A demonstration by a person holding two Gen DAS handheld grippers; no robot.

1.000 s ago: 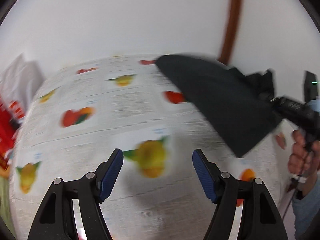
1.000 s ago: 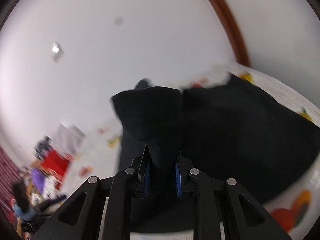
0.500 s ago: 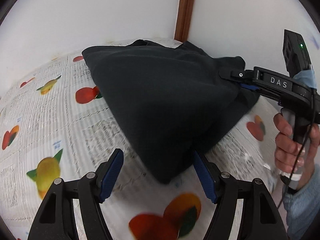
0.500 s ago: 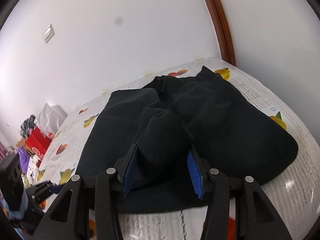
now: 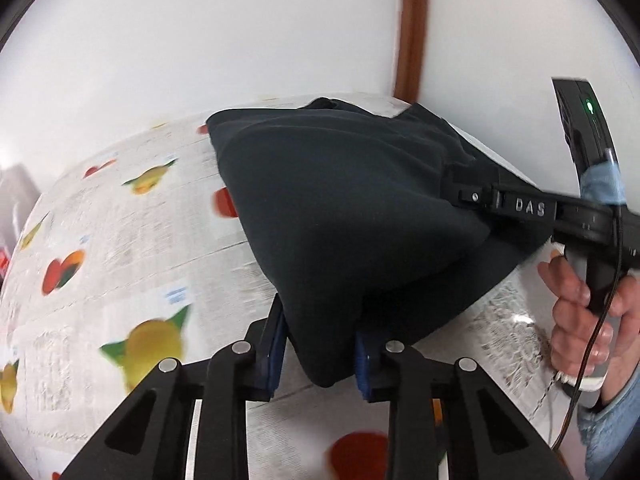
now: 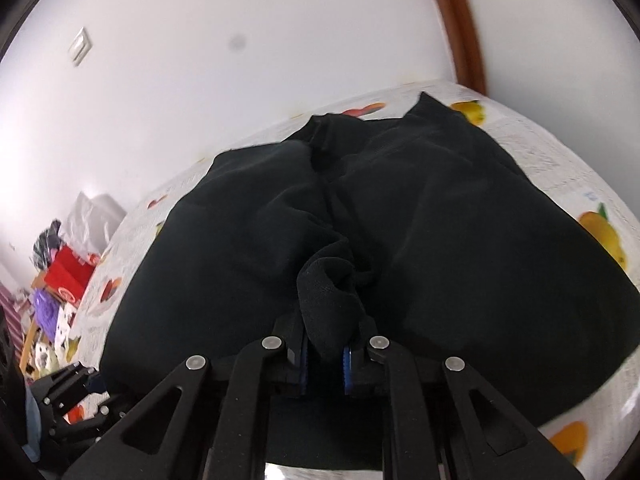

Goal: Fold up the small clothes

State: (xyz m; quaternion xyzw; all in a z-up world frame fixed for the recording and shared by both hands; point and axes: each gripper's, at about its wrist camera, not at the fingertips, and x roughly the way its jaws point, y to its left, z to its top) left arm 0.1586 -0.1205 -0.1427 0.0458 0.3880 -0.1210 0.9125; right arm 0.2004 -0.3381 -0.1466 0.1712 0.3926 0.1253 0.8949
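Observation:
A black garment [image 5: 340, 208] lies on a table covered with a fruit-print cloth [image 5: 120, 240]. My left gripper [image 5: 320, 354] is shut on the garment's near corner, which bulges between the blue pads. My right gripper [image 6: 325, 354] is shut on a bunched fold of the same garment [image 6: 460, 240]. In the left wrist view the right gripper [image 5: 460, 194] shows at the right, pinching the garment's right edge, held by a hand [image 5: 580, 312].
The white wall and a brown door frame [image 5: 412, 28] stand behind the table. Boxes, bags and clutter [image 6: 64, 276] lie on the floor to the left in the right wrist view. The left gripper [image 6: 76, 404] shows at that view's lower left.
My left gripper moved onto the garment's near corner and closed on it. My right gripper, open around a fold half a second ago, has shut on it.

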